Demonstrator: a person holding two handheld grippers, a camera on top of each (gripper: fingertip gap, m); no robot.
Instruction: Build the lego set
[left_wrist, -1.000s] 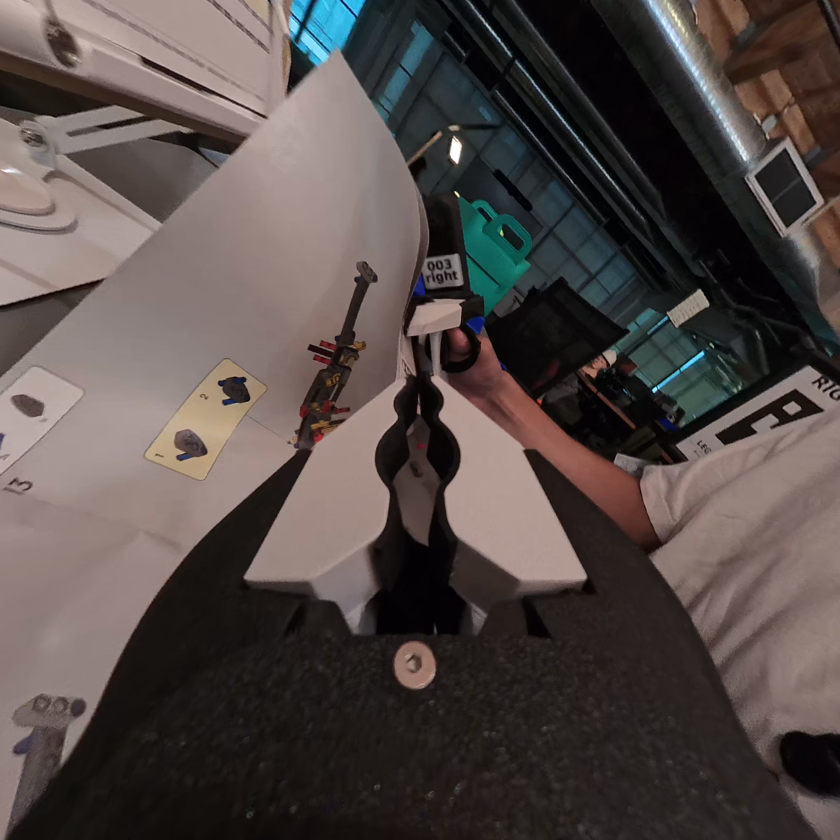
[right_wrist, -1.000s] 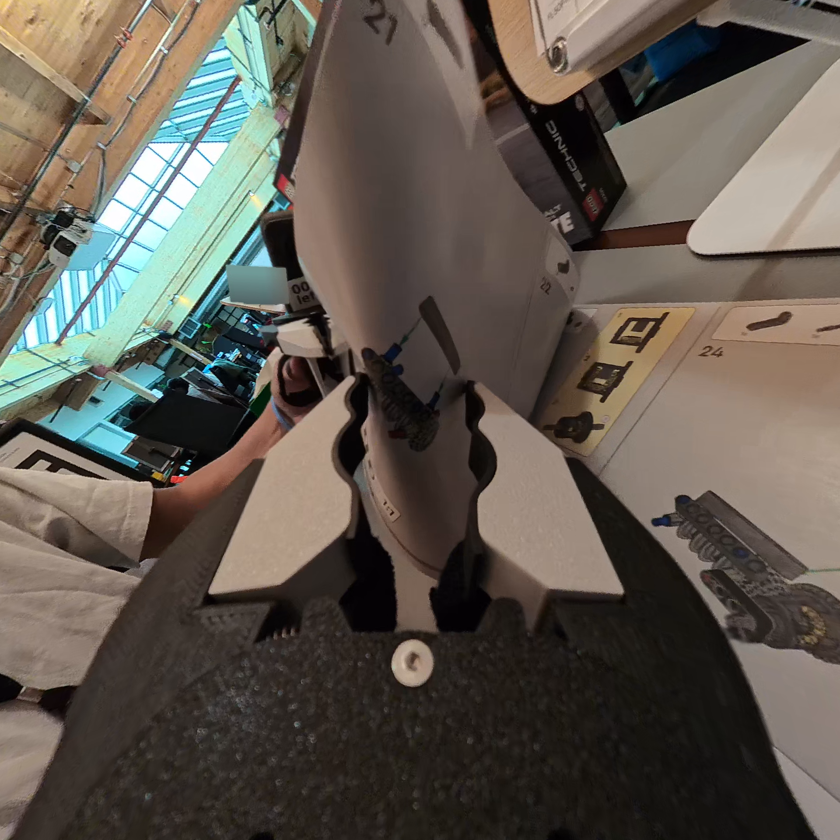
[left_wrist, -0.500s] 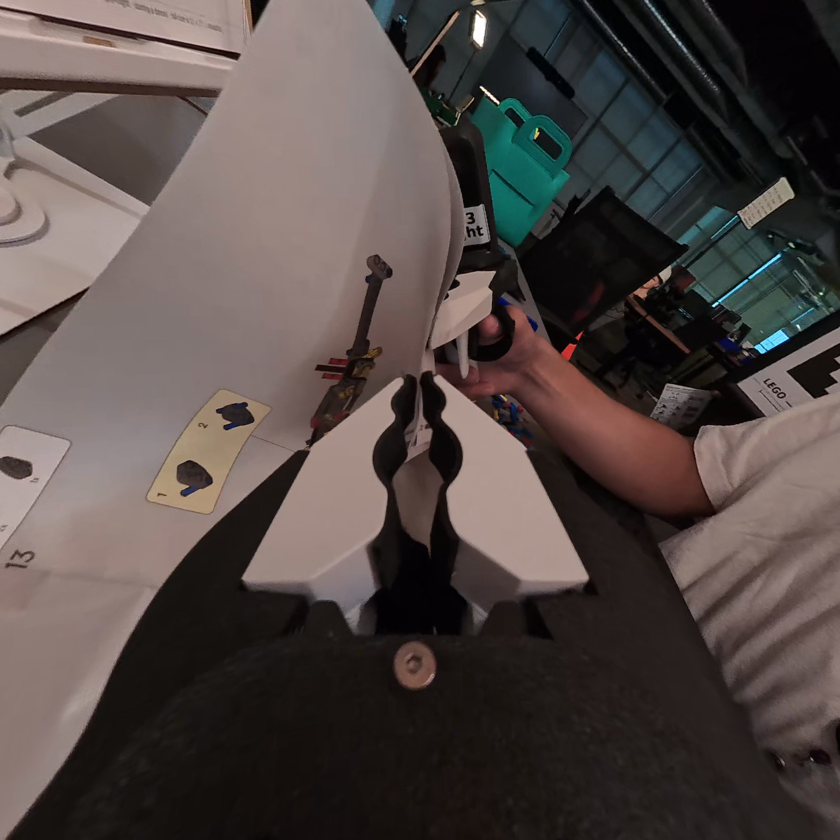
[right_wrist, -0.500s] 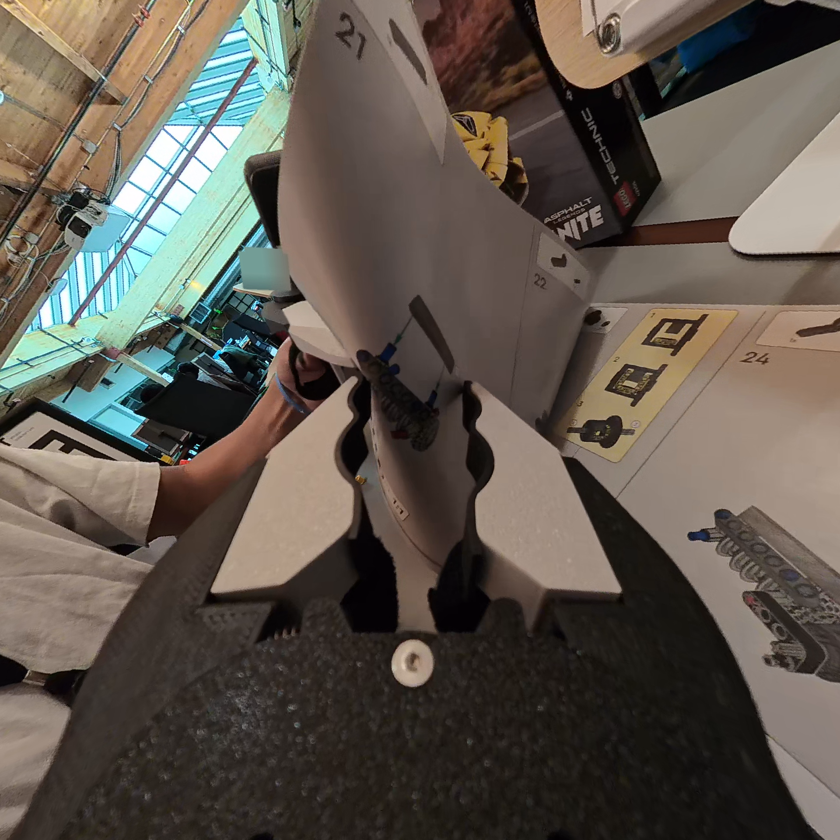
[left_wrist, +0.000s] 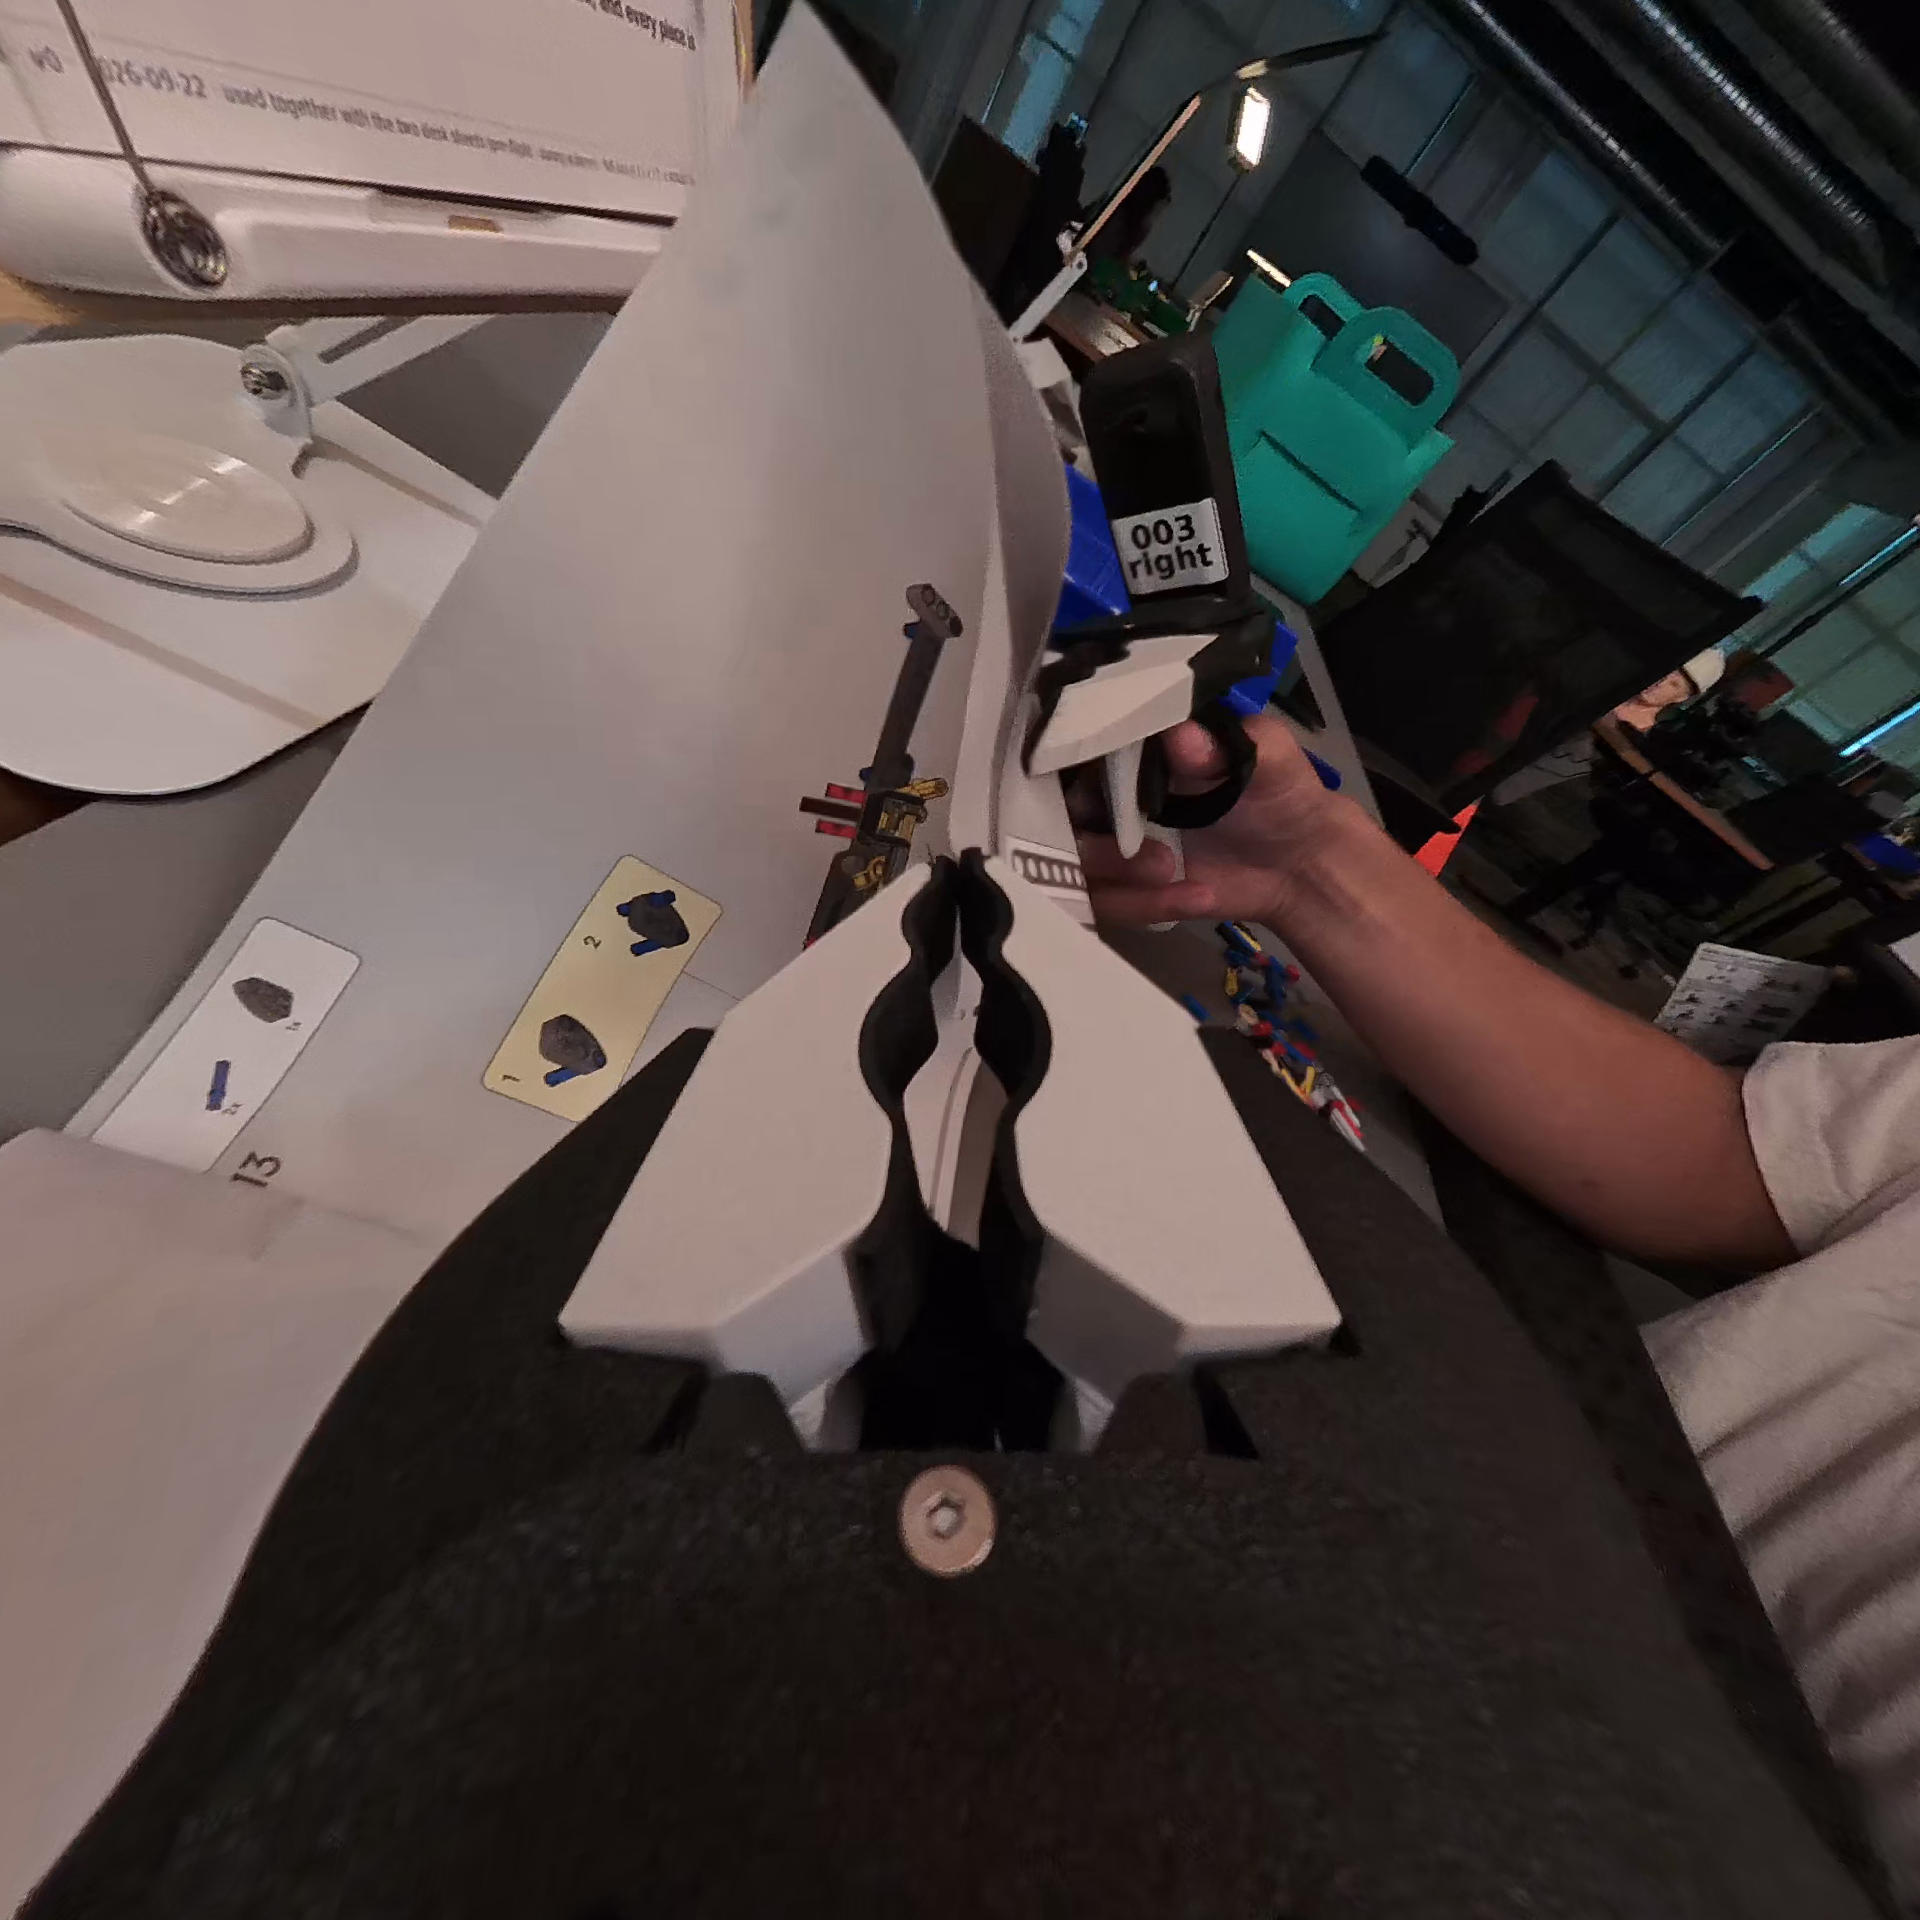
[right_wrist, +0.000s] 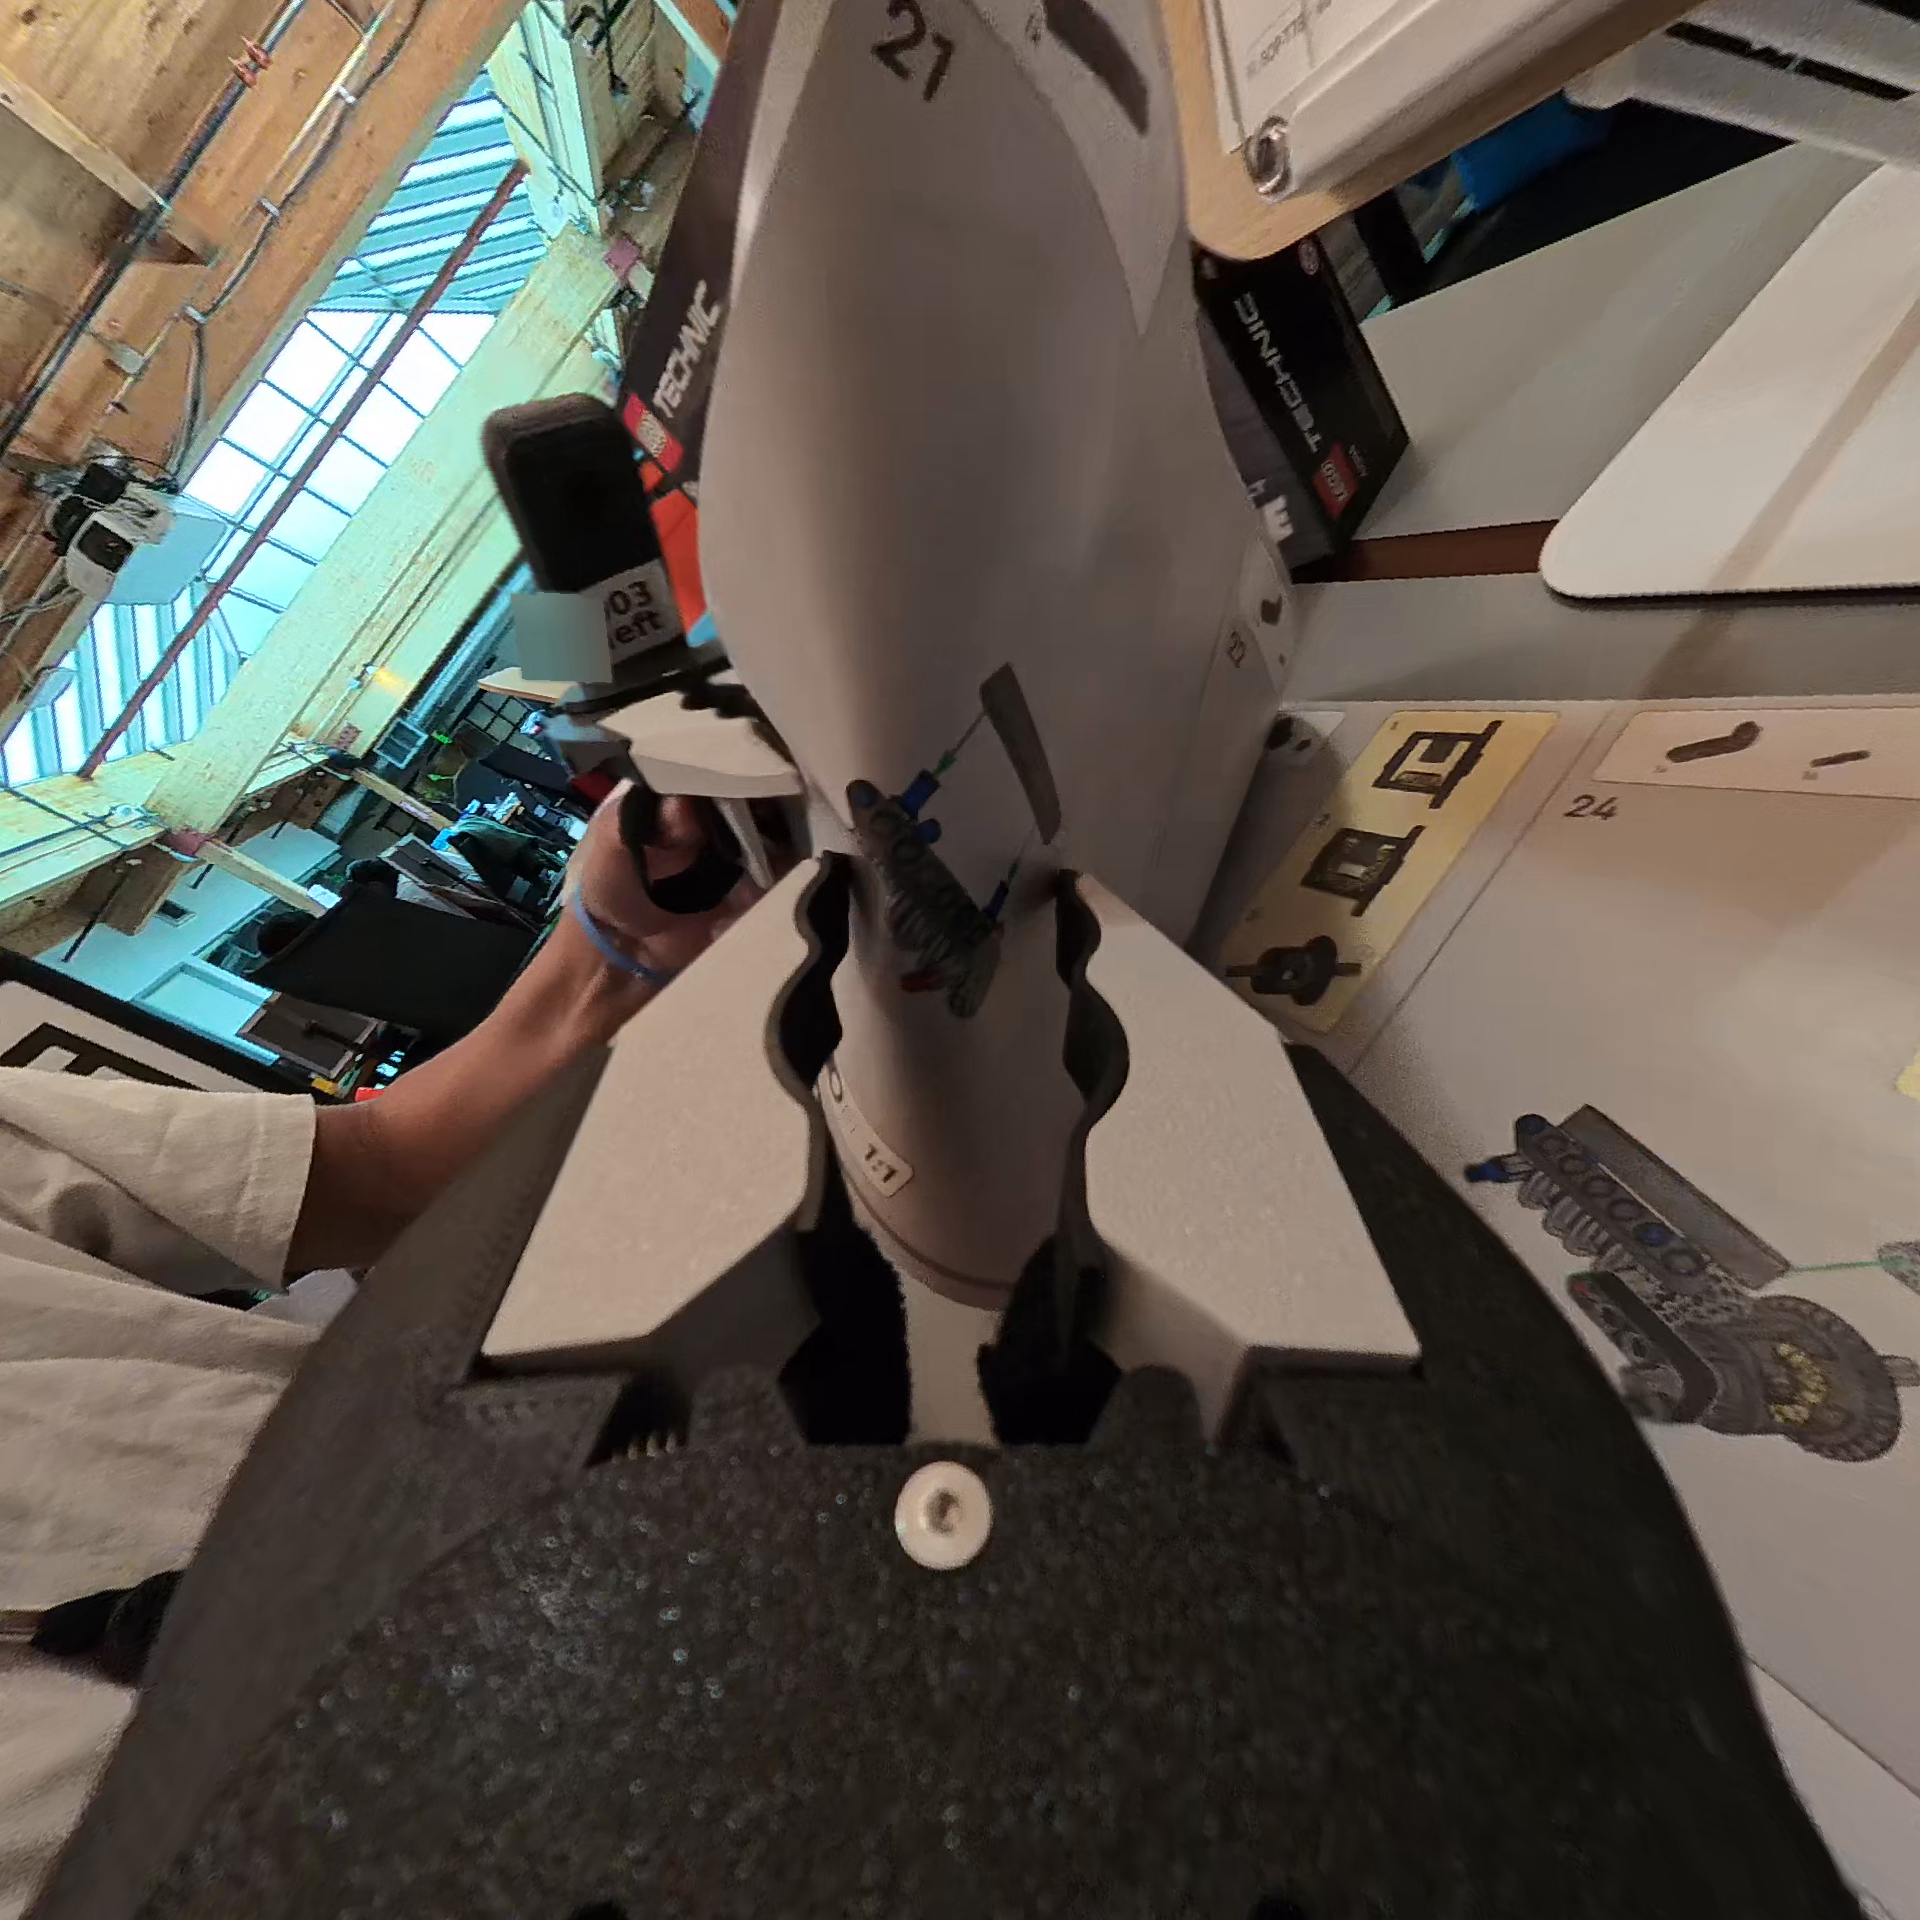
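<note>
Instruction booklet stands between the two grippers with pages lifted upright: left gripper pinches a page edge at its tips, right gripper straddles the raised pages with a gap either side. Rest of the booklet lies flat on the table to the right in the right wrist view, set box behind the raised pages. Loose pieces lie on the table beyond the left gripper, under the person's forearm.

The left gripper pinches the edge of a curled white instruction-booklet page. Beyond, a hand holds the right gripper; loose coloured bricks lie on the surface.
</note>
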